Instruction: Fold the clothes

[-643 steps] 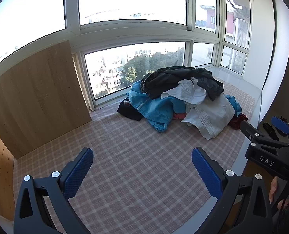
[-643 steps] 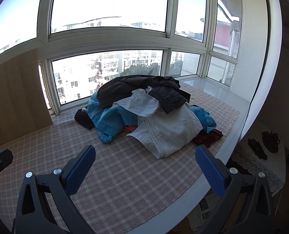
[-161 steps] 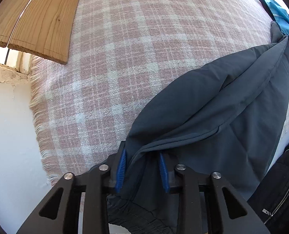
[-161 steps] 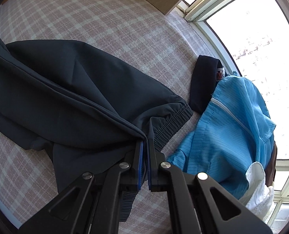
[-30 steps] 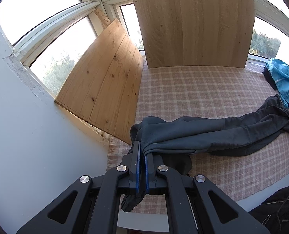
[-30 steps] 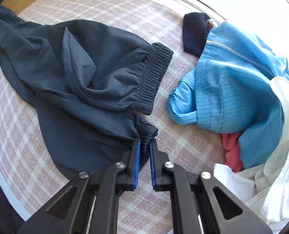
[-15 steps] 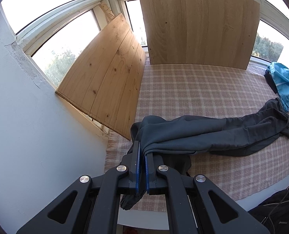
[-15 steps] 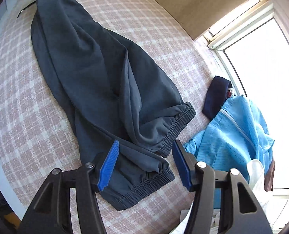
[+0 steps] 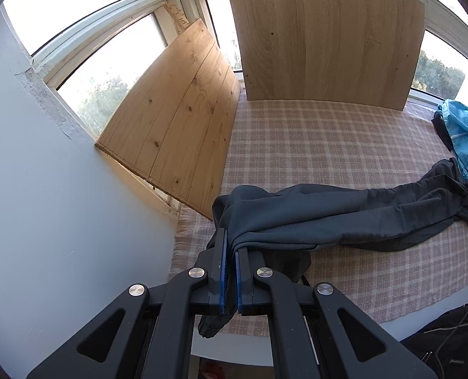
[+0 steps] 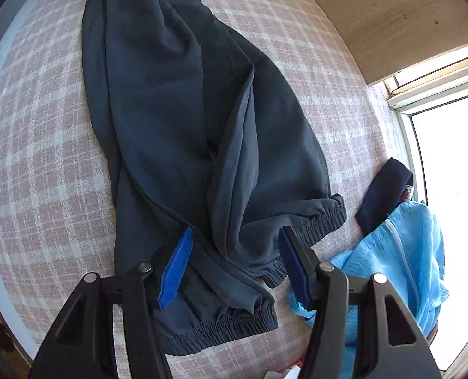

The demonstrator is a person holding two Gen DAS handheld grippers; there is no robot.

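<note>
A pink and white checked cloth (image 9: 313,139) covered the wide ledge below the windows (image 9: 85,72), and two wooden boards (image 9: 325,38) leaned against the glass at its far end. Across the cloth lay a pair of dark grey trousers (image 9: 344,218), stretched out lengthwise. One end was bunched at the near corner of the cloth, by the white wall (image 9: 60,221); the elastic cuffs (image 10: 316,221) lay at the other end, just beside a heap of clothes. Of that heap a blue jacket (image 10: 404,252) showed, and a dark navy garment (image 10: 382,192) beside it, near the window frame.

The left gripper (image 9: 230,271) was closed tight on the bunched end of the trousers, with a fold of grey fabric pinched between its blue pads and a loose bit hanging below them. The right gripper (image 10: 237,252) pointed down over the cuff end, its jaws about half open. The cuffs lay between and below the blue pads (image 10: 177,265), which did not press on the fabric.
</note>
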